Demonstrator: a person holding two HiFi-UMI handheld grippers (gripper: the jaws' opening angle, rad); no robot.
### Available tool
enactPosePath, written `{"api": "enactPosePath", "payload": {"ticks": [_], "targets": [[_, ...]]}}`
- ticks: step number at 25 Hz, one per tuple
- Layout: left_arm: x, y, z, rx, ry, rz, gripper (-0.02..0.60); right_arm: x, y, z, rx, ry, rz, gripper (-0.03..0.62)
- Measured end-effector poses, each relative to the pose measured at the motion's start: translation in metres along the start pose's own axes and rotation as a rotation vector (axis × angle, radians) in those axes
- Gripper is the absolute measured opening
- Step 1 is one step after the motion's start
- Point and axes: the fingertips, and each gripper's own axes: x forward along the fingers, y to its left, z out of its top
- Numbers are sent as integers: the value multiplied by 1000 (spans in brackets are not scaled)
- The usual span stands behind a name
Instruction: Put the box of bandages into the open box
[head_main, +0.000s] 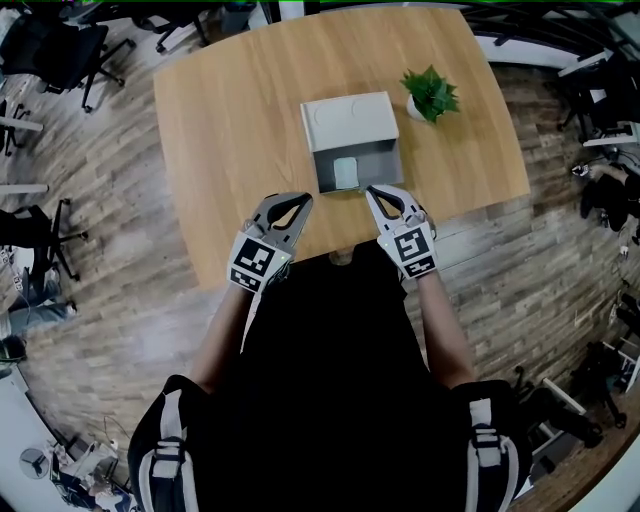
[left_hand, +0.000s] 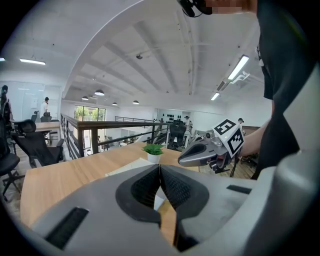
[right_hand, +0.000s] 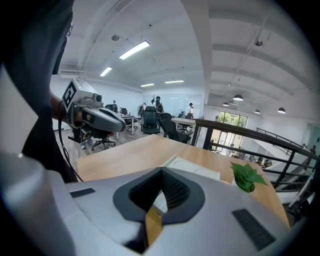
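Plank flooring (head_main: 100, 190) surrounds a wooden table (head_main: 220, 120) in the upper middle of the frame. On it the open box (head_main: 382, 165) sits with its lid thrown back beside a small potted plant (head_main: 430, 95), and a pale packet, probably the box of bandages (head_main: 345, 172), lies inside. The left gripper (head_main: 292, 205) and right gripper (head_main: 378, 195) hang at the table's near edge just below the box, each with its jaws pressed together on nothing, which suggests the packet is delivered and both tools are held clear.
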Motion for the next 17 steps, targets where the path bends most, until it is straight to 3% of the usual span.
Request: {"api": "enactPosePath", "payload": {"ticks": [17], "targets": [[-5, -3, -6, 27, 0, -64, 23, -12, 18, 11, 3, -20, -43, 25]]}}
